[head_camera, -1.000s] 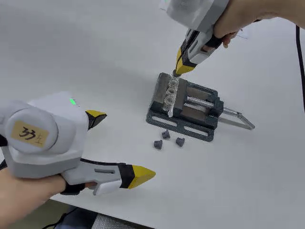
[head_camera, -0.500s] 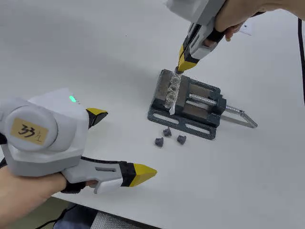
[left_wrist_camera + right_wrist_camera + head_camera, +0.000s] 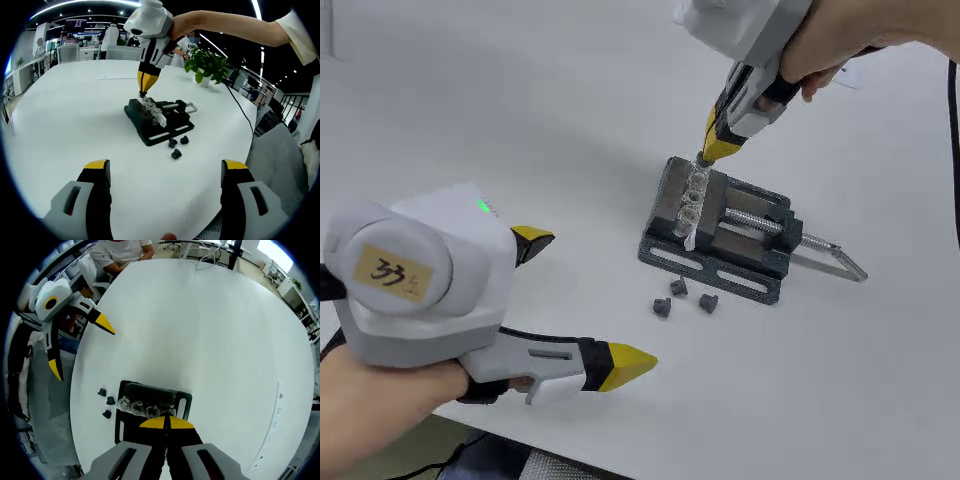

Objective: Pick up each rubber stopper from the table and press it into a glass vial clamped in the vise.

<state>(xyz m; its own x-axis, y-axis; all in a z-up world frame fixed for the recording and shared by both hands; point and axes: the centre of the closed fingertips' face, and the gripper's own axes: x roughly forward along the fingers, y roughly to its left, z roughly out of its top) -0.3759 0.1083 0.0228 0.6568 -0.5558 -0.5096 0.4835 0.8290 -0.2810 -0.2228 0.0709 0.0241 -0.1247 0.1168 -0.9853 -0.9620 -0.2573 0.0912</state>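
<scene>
**White desk: right tool pressing at vise, left idle**

White round desk (image 3: 470, 100) carries everything. Nearest, the left hand-held gripper (image 3: 582, 300) hovers with jaws wide apart and empty, likely parked clear of the work. Three loose rubber stoppers (image 3: 678, 287) lie just beside the vise (image 3: 720, 268), handy for picking. The vise clamps a row of glass vials (image 3: 692, 200) upright so they can take a push. The right hand-held gripper (image 3: 718, 150) has its jaws closed, tips on the farthest vial's mouth. Any stopper under them is hidden.

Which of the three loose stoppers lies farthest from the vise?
The stopper nearest the left gripper; the other two sit closer to the vise.
</scene>
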